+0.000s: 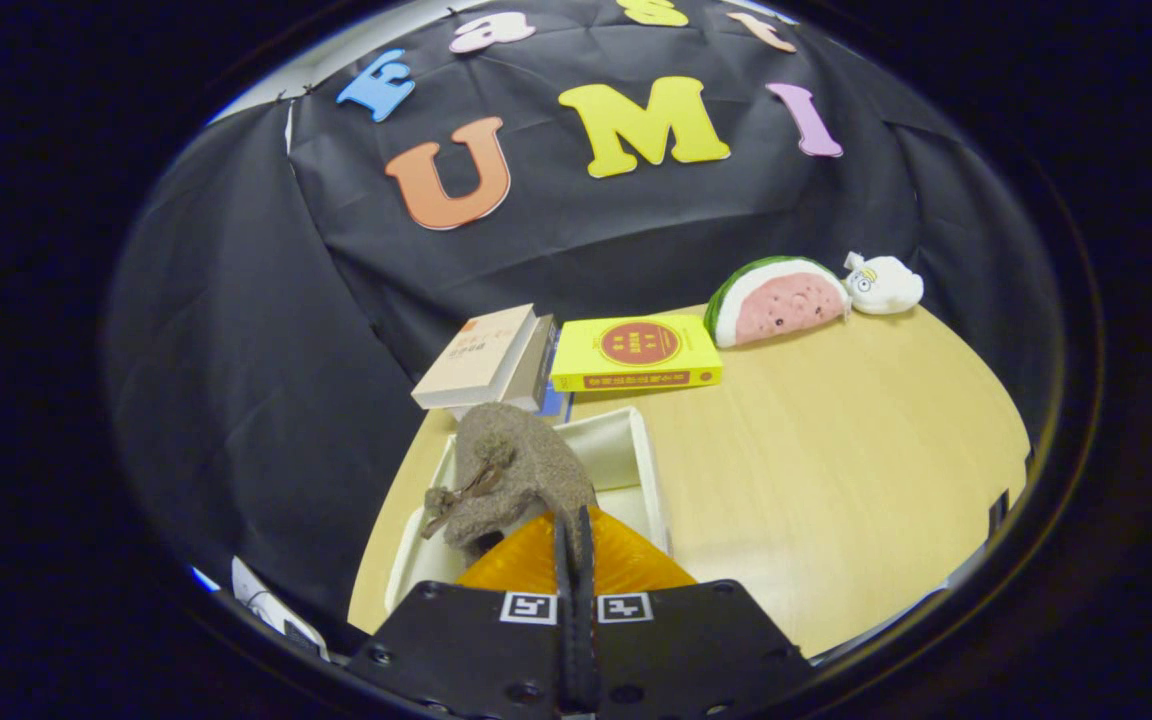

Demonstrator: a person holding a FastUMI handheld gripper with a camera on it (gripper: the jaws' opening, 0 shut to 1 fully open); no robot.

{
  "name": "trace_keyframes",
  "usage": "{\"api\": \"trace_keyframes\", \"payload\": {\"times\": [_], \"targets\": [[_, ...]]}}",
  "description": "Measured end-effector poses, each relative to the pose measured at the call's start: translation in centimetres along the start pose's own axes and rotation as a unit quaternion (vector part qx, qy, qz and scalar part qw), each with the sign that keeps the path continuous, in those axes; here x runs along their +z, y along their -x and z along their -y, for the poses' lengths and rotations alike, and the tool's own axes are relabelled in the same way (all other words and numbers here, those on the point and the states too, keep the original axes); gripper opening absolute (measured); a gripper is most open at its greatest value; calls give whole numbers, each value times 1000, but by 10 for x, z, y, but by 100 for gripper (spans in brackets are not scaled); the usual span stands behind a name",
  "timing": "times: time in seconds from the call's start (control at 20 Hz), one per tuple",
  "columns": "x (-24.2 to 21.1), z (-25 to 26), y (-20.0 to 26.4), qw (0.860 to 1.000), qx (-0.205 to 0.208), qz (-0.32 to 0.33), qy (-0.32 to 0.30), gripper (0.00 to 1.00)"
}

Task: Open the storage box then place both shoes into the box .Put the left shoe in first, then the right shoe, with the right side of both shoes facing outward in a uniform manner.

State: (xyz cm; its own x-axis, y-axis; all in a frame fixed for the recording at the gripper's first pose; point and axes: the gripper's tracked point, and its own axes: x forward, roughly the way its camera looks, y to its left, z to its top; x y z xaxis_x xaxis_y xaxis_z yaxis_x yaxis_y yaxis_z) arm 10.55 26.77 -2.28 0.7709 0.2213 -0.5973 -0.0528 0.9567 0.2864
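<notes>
A fuzzy grey-brown shoe (516, 475) with a small bow hangs over the open white storage box (652, 470). My gripper (576, 522) is shut on the shoe's rim, with both fingers pressed together on the fabric. The shoe sits tilted, its toe end pointing away from me and down toward the box's left half. It covers most of the box's inside; only the right part of the white floor and the far wall show.
Just behind the box on the wooden table (836, 470) lie a beige book (481, 355) and a yellow book (636, 352). Farther back right sit a watermelon-slice plush (776, 300) and a small white plush toy (884, 284).
</notes>
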Motion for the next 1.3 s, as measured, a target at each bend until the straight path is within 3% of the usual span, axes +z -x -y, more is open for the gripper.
{"api": "trace_keyframes", "payload": {"times": [0.15,0.65,1.05,1.25,1.3], "targets": [[-3,-6,-4,1000,8,-8,-9,0],[-34,19,-24,999,-25,-38,-10,0],[-35,29,-15,999,-42,-16,1,4],[-37,24,-9,1000,-26,-3,9,4],[-35,23,-8,1000,-23,4,12,9]]}}
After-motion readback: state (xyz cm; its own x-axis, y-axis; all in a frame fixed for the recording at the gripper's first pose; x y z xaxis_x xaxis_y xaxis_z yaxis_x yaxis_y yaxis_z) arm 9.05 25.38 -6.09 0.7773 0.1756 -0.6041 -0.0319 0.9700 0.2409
